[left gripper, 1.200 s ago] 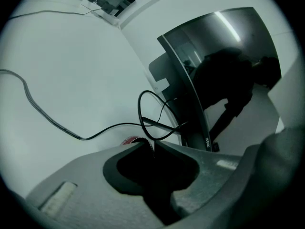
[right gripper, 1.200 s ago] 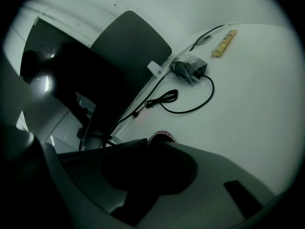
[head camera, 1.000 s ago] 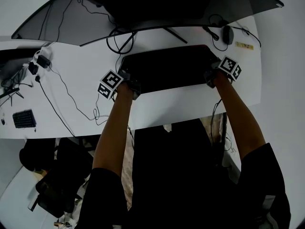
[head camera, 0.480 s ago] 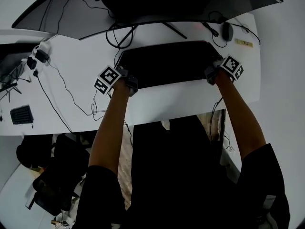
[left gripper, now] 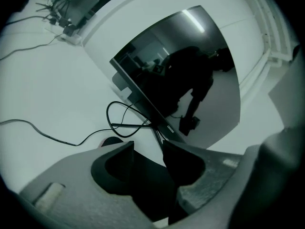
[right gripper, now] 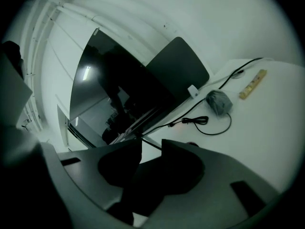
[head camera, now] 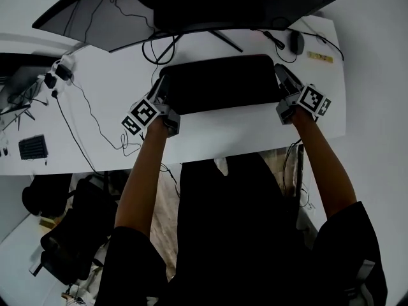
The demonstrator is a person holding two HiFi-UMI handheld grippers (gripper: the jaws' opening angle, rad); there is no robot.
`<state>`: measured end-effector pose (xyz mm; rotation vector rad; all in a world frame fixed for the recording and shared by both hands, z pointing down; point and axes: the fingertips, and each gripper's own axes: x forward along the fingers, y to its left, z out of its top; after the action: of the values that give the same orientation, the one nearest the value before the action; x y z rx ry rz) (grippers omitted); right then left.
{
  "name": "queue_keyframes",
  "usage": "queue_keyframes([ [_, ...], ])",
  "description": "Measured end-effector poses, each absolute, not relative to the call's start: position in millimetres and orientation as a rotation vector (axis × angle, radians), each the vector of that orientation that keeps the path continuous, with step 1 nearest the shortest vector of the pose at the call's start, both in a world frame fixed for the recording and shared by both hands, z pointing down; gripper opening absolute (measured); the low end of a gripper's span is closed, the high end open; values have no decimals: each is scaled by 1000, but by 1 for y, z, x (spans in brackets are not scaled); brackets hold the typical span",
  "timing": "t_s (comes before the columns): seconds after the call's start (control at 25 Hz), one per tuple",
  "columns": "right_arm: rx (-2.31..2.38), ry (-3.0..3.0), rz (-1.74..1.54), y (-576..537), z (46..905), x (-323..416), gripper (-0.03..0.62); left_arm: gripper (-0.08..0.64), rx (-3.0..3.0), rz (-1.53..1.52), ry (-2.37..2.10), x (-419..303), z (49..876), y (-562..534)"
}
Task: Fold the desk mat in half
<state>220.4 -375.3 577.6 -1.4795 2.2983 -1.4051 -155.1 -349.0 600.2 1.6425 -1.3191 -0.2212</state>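
The black desk mat (head camera: 220, 81) lies flat on the white desk (head camera: 223, 132) in front of the monitor. My left gripper (head camera: 160, 89) hovers over the mat's near left corner. Its jaws have just been opening and stand apart, with nothing pinched; the mat (left gripper: 147, 185) shows below the gap of the left gripper (left gripper: 148, 147). At the mat's right edge my right gripper (head camera: 280, 74) is lifted off it too. In the right gripper view a narrow gap stays between the tips of the right gripper (right gripper: 152, 144), and the mat (right gripper: 152, 175) lies beneath.
A wide curved monitor (head camera: 191, 5) stands behind the mat, its stand legs and looped cables (head camera: 159, 50) just beyond the far edge. A mouse (head camera: 296, 41) and a small yellowish strip (head camera: 320, 57) lie at the back right. Cables and adapters (head camera: 57, 72) trail over the desk's left part.
Both grippers have come up off the mat's near corners and drawn back toward me. The left jaws stand wider. The mat stays flat on the desk.
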Motion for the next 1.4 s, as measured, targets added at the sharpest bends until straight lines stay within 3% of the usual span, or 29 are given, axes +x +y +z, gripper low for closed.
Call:
queue_keyframes([
  [0.28,-1513,2264,-1483,-304,557,258,107,170,1801,-203,-1370,-129,547,-272],
  [0.44,-1540,2326,-1457,-263,547,276,103,115,1843,-222,-1397,-101,522,-219],
  [0.64,-1523,2449,-1379,-224,539,282,23,53,1900,-134,-1476,-57,507,-161],
  [1.08,-1350,2756,-1297,-142,545,215,2,21,1937,3,-1510,-20,500,-89],
  [1.4,-1515,2810,-1042,-97,512,201,2,21,2161,33,-1458,-20,462,-89],
])
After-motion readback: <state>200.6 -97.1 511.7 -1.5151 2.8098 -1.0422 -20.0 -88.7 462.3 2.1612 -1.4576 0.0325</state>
